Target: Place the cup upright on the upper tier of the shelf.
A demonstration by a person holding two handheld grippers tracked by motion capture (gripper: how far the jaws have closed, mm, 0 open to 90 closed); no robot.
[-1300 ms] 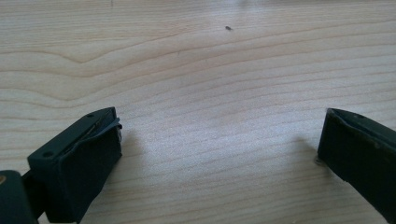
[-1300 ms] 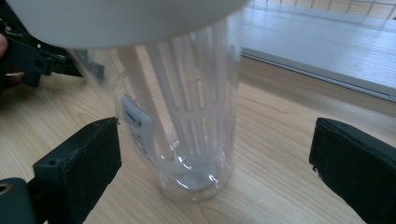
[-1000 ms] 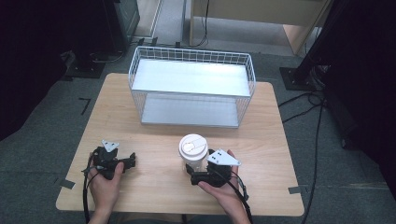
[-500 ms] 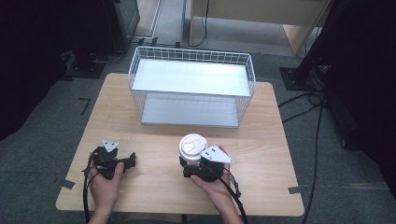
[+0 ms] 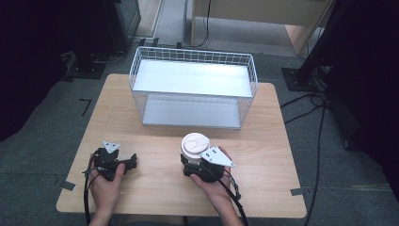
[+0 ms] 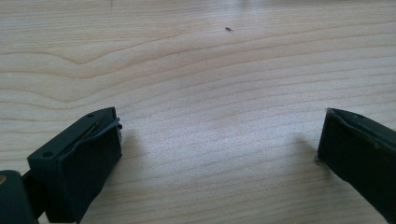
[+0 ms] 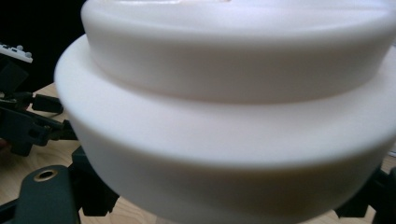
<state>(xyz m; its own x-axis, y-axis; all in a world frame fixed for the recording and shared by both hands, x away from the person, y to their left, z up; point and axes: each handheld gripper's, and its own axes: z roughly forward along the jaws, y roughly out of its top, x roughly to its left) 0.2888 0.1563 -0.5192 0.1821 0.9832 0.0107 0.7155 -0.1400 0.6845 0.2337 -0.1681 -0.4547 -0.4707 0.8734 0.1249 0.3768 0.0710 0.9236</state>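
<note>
A paper cup with a white lid [image 5: 195, 143] stands on the wooden table [image 5: 263, 141] near its front edge. My right gripper [image 5: 192, 165] is pushed up against the cup from the near side, and its jaws stand wide on either side of the cup. In the right gripper view the lid [image 7: 233, 93] is very close and hides the pads; one black finger [image 7: 46, 191] shows at the lower left. My left gripper [image 5: 131, 161] rests on the table at the front left, open, with bare wood between its fingers [image 6: 74, 158].
A white wire basket [image 5: 193, 89] with a solid floor stands at the back middle of the table. Bare wood lies between the basket and the cup. In the right gripper view the left gripper [image 7: 23, 126] shows at the left. Cables trail off the front edge.
My right gripper has moved left and forward until its jaws straddle the cup. The left gripper and the cup have stayed put.
</note>
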